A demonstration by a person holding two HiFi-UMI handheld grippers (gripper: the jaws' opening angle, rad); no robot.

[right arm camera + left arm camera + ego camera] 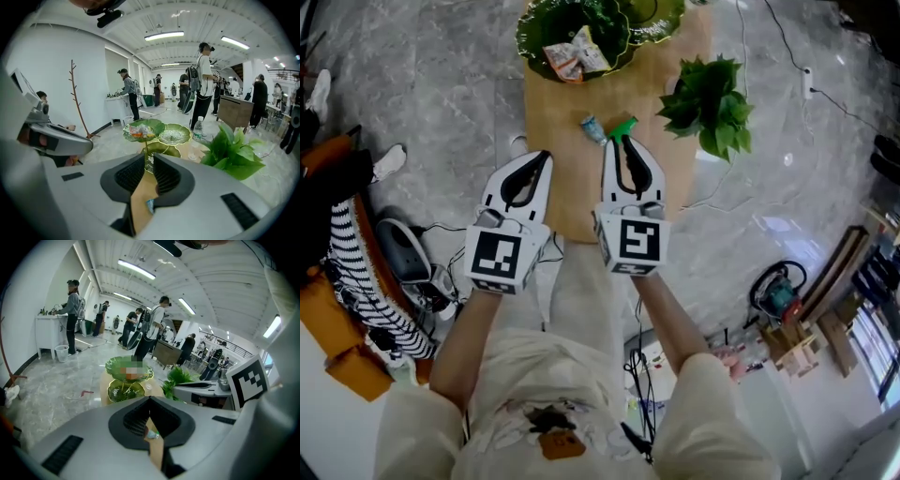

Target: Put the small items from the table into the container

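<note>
Now left tongs (544, 156) together, right tongs (616, 142) narrowly parted, both empty.

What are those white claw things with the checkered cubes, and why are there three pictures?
There is no robot here. A person holds a two-jaw gripper in each hand, and the cubes are part of the grippers. The head view comes from a camera on the person's head looking down at the left gripper and the right gripper. The other two views come from cameras riding on each gripper, looking along its jaws.

Below is a wooden table. On it are a green leaf-shaped dish with snack packets in it and a leafy plant. A pale blue packet and a green packet lie loose.

Neither gripper holds anything. The left jaw tips meet, and the right ones stand slightly apart.
</note>
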